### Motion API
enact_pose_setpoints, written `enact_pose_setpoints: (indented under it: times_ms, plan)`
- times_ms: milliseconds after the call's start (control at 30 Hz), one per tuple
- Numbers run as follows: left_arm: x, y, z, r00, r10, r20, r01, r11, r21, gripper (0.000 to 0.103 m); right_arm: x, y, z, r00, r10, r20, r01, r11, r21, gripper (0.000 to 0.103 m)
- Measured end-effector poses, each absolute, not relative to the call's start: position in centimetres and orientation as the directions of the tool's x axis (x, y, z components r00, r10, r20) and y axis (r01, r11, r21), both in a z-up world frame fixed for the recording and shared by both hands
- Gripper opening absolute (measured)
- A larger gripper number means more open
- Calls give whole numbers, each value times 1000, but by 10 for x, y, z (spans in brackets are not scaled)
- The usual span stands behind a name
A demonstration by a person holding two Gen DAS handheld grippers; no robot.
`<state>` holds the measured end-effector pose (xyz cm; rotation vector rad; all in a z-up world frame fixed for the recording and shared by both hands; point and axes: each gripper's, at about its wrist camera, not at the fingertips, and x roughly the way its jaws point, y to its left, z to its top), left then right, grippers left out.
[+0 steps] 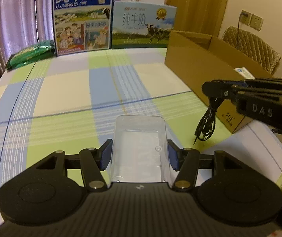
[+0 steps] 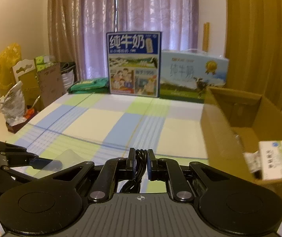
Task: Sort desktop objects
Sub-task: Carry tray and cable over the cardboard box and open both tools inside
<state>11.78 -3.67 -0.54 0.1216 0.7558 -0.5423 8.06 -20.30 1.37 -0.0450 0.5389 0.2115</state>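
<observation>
In the left wrist view, the left gripper (image 1: 139,156) is squeezing a clear plastic box (image 1: 139,148) from both sides. Its blue pads (image 1: 105,154) are pressing flat on the box's two long walls, so the fingers are held wide apart by the box. The box is pointing out over the checked tablecloth (image 1: 62,90), and I think it is being held like this so it can be carried without slipping. Over on the right, the right gripper (image 1: 207,87) is hanging in the air beside the cardboard box (image 1: 190,67). A bundle of black cable (image 1: 206,122) is dangling down from its tip. It is probably going to the cardboard box, which sits open on the table like a bin for sorted things. Something white is poking up inside the box. Two milk cartons (image 1: 82,19) are standing at the far edge of the table.

In the right wrist view, the right gripper (image 2: 141,162) is pinching the black cable (image 2: 141,153) tight. Its two fingers are almost together, with only the cable between them. The cardboard box (image 2: 219,134) is just to the right, and a small white packet (image 2: 275,160) is lying inside it. The left gripper (image 2: 42,161) is showing at the left edge, holding the clear plastic box (image 2: 66,158) low over the tablecloth (image 2: 101,122).
</observation>
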Motion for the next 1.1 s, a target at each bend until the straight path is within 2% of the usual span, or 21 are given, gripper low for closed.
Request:
enact_pose_setpoints:
  times_ms: [300,567,700,867,1100]
  plan:
    - [110,-82,42,607,-488,-628,568,818,-87,52,75,-253,81,864,177,-472,-178,983,43,7]
    - [114,-165,93,579,-595,-557,654,747,-119,52,83,-338,137,886,92,-454,-90,996,25,7]
    - [125,-210,105,542,-652,-530,681,711,-177,52,93,-383,141,878,44,-477,-38,999,23,7]
    - [141,-260,102,507,-676,-535,700,685,-202,53,101,-422,130,865,3,-501,8,1000,20,7]
    - [167,-282,80,471,-687,-554,684,680,-262,57,118,-452,110,842,2,-539,33,998,55,7]
